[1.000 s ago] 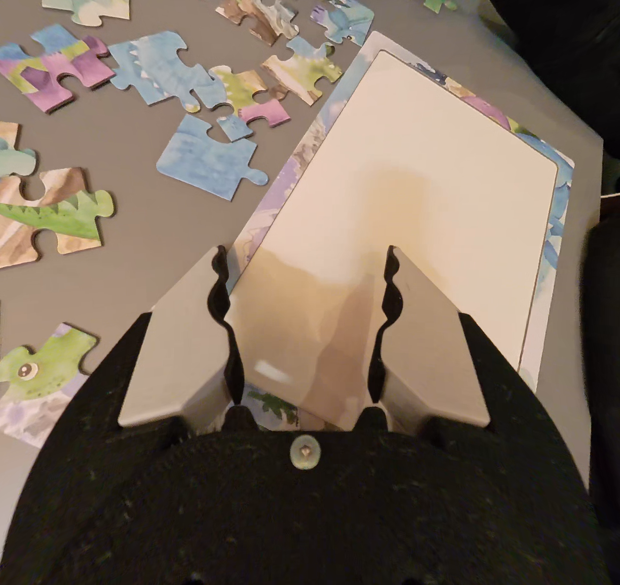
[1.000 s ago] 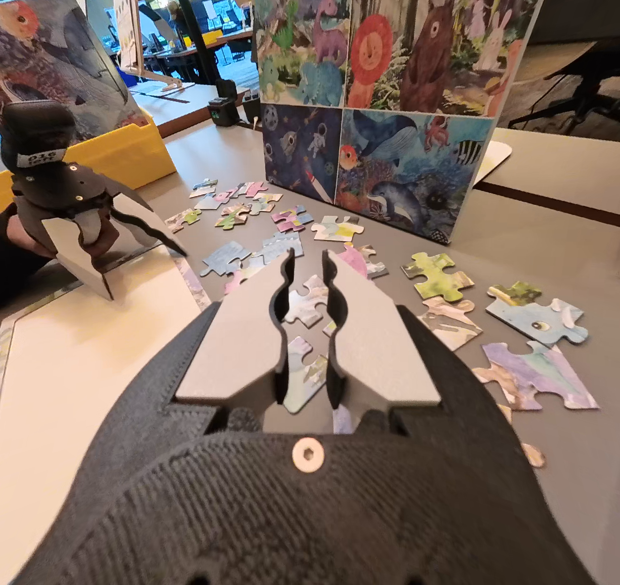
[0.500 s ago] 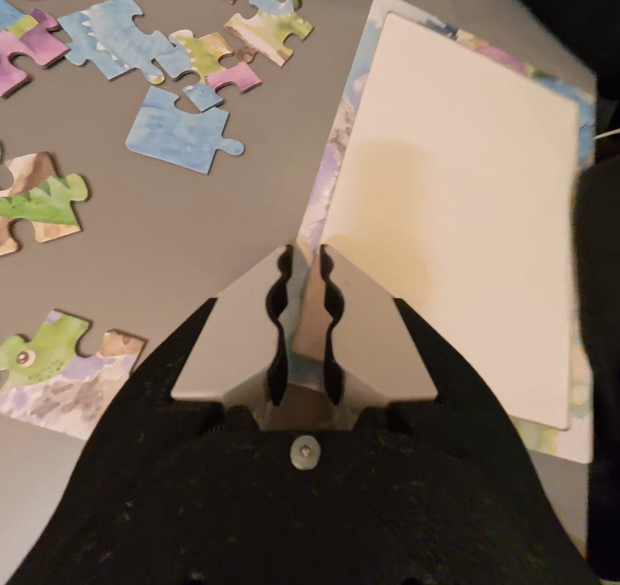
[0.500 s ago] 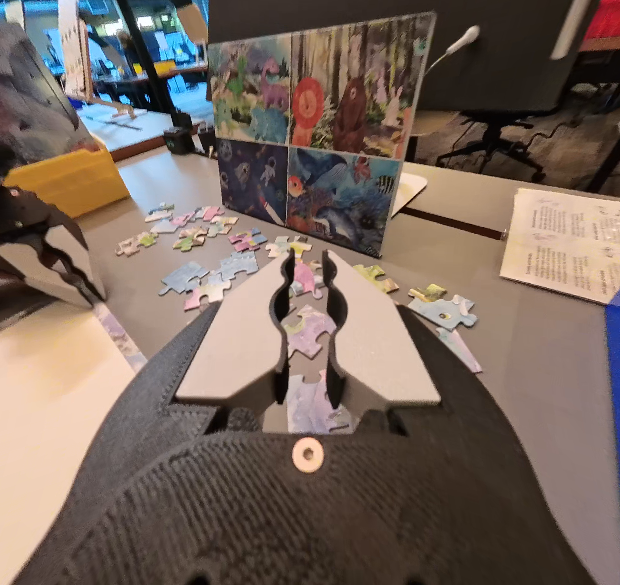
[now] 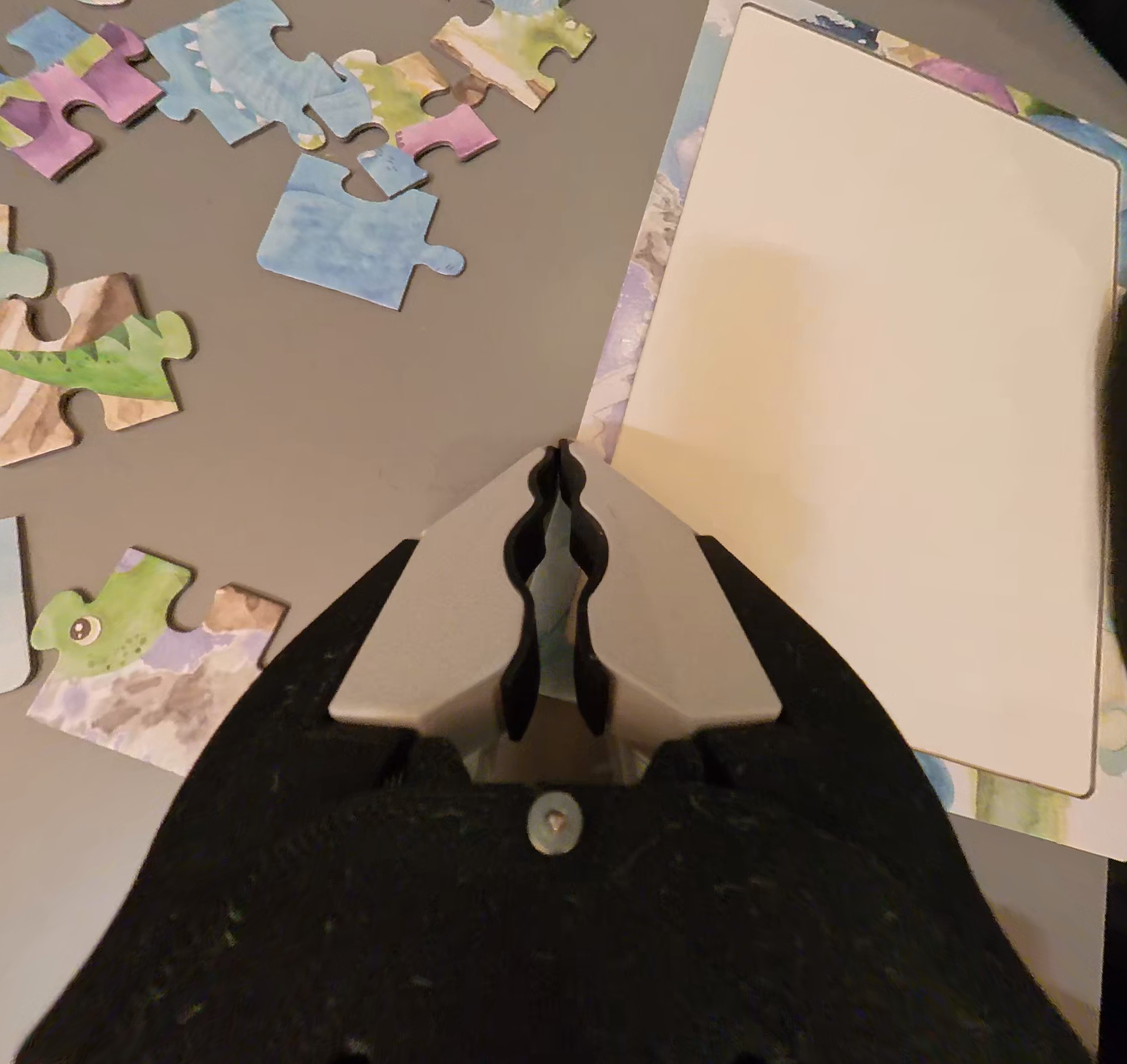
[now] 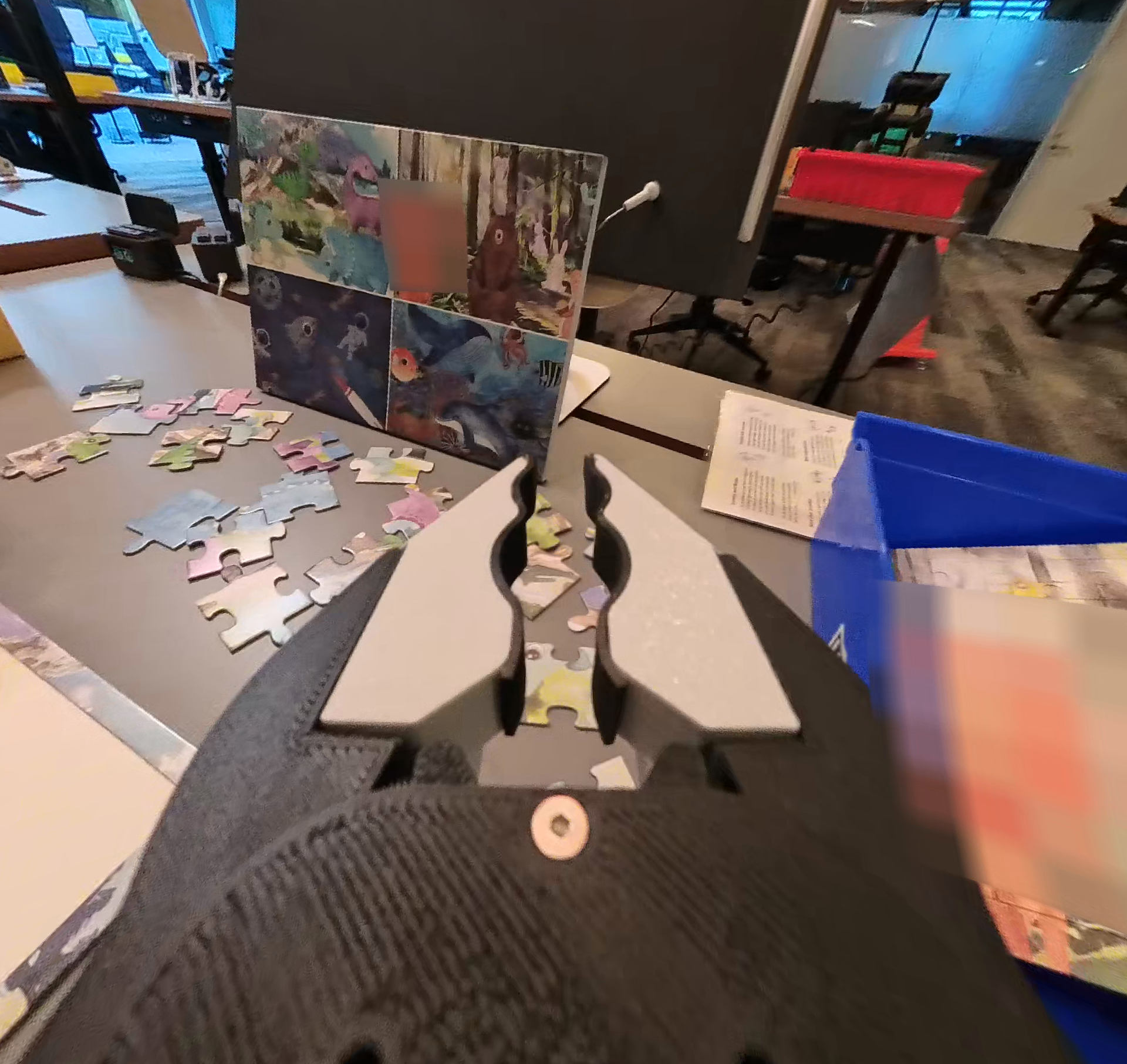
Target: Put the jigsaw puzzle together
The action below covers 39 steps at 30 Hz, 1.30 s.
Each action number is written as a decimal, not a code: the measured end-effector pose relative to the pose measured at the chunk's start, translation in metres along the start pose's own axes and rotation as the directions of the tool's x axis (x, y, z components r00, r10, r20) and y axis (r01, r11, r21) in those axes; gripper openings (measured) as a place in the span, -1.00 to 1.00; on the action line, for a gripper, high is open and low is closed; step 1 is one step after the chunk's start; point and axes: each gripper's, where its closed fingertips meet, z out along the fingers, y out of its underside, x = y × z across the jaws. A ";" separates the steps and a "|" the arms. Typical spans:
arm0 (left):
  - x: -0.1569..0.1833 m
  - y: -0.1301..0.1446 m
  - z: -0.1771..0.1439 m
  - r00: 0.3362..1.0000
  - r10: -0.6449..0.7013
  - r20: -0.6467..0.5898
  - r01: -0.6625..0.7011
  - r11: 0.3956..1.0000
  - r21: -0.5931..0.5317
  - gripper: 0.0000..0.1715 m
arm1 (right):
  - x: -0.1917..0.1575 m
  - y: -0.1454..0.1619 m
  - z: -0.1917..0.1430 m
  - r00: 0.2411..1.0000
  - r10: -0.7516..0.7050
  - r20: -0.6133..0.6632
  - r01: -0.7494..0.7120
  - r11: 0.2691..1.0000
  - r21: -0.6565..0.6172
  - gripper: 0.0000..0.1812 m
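**Left gripper closed at tray corner, right gripper slightly apart over pieces**

Left wrist view: left gripper (image 5: 560,446) tips pressed together over the cream puzzle tray's (image 5: 866,376) pastel-bordered corner; loose watercolour cardboard pieces (image 5: 360,242) further left on grey table (image 5: 341,400).

Right wrist view: right gripper (image 6: 560,471) narrowly spread, empty, above scattered pieces (image 6: 546,583).

left claw (image 5: 560,446) closed; right claw (image 6: 560,466) swung rightward

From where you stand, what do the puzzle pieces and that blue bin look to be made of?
The puzzle pieces look like thick printed cardboard or thin wood: matte watercolour tops, brown cut edges. The blue bin looks like moulded plastic, smooth and faintly glossy.
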 end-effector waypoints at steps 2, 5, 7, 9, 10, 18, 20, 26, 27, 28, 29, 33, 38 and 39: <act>0.000 0.000 0.000 1.000 -0.010 -0.008 0.010 1.000 0.004 -1.00 | 0.005 0.001 -0.003 1.000 -0.002 -0.013 0.002 1.000 -0.009 -0.85; -0.002 0.001 -0.001 1.000 -0.022 -0.004 0.022 1.000 0.010 -1.00 | 0.010 -0.001 -0.006 0.999 0.002 -0.033 -0.002 1.000 0.004 -0.86; -0.004 0.001 -0.002 1.000 -0.020 0.008 0.020 1.000 0.012 -1.00 | 0.009 -0.003 -0.007 1.000 0.017 -0.025 -0.016 1.000 0.020 -0.86; -0.004 0.001 -0.002 1.000 -0.024 0.006 0.024 1.000 0.015 -1.00 | 0.009 -0.002 -0.006 1.000 0.022 -0.023 -0.022 1.000 0.019 -0.86; -0.004 0.001 -0.002 1.000 -0.025 0.004 0.025 1.000 0.017 -1.00 | 0.010 0.000 -0.006 0.999 0.020 -0.027 -0.019 1.000 0.012 -0.86; -0.006 -0.010 -0.010 1.000 -0.018 0.016 0.017 0.995 0.096 -0.92 | 0.012 0.008 -0.001 0.999 0.037 -0.028 -0.037 0.999 -0.009 -0.84; -0.005 -0.017 -0.013 1.000 -0.017 0.017 0.015 0.990 0.137 -0.91 | 0.011 0.012 0.001 0.999 0.046 -0.024 -0.047 0.999 -0.020 -0.83; 0.003 -0.028 -0.009 1.000 0.020 0.015 -0.023 0.981 0.195 -0.82 | 0.009 0.029 0.009 0.998 0.045 -0.031 -0.048 0.995 -0.093 -0.82; 0.009 -0.032 -0.008 1.000 0.030 -0.008 -0.027 0.976 0.216 -0.77 | 0.011 0.034 0.009 0.998 0.045 -0.045 -0.050 0.993 -0.109 -0.81; 0.015 -0.035 -0.007 0.999 0.038 -0.035 -0.028 0.971 0.236 -0.75 | 0.012 0.040 0.008 0.997 0.045 -0.063 -0.053 0.990 -0.131 -0.80; 0.020 -0.038 -0.007 0.997 0.045 -0.056 -0.030 0.968 0.248 -0.73 | 0.014 0.048 0.007 0.995 0.045 -0.085 -0.058 0.986 -0.156 -0.78; 0.024 -0.041 -0.004 0.996 0.084 -0.027 -0.075 0.965 0.251 -0.71 | 0.018 0.075 -0.003 0.986 0.081 -0.144 -0.115 0.964 -0.241 -0.62; 0.022 -0.040 -0.002 0.995 0.102 0.009 -0.101 0.967 0.235 -0.70 | 0.017 0.094 -0.018 0.970 0.128 -0.208 -0.183 0.946 -0.269 -0.41; 0.022 -0.041 -0.002 0.995 0.102 0.014 -0.103 0.966 0.238 -0.70 | 0.017 0.098 -0.021 0.967 0.124 -0.222 -0.184 0.943 -0.278 -0.39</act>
